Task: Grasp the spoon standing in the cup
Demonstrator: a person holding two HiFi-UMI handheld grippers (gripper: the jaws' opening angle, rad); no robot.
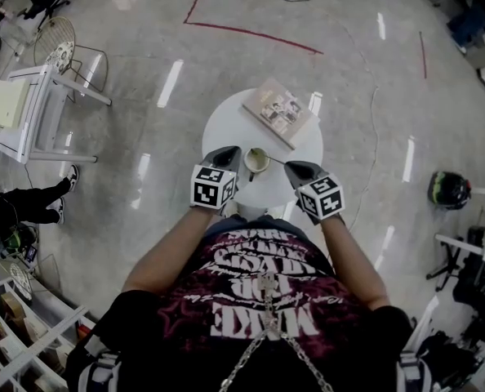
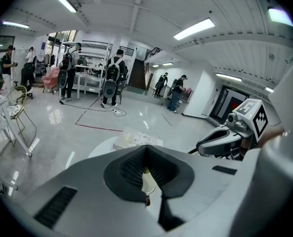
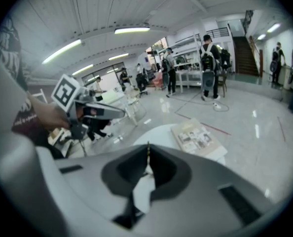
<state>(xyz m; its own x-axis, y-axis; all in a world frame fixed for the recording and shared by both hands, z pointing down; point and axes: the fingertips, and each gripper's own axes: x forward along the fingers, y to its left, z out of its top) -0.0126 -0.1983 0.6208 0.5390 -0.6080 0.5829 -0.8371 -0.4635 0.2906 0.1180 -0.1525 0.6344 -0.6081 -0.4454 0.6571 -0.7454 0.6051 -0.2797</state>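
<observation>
A cream cup [image 1: 256, 162] stands on the round white table [image 1: 224, 122], near its front edge. The spoon [image 1: 277, 162] leans out of the cup with its thin handle pointing right. My left gripper [image 1: 236, 158] meets the cup's left side. In the left gripper view its jaws [image 2: 146, 174] are shut on a cream piece of the cup [image 2: 148, 182]. My right gripper [image 1: 290, 168] is shut on the end of the spoon handle. In the right gripper view, the thin handle [image 3: 147, 152] sticks up between the closed jaws [image 3: 147, 166].
A book [image 1: 279, 111] lies on the far right of the table. A white chair [image 1: 35, 113] stands at the left and a seated person's legs [image 1: 32, 202] are below it. A dark helmet [image 1: 449, 189] lies on the floor at right. Cables and red tape lines cross the floor behind the table.
</observation>
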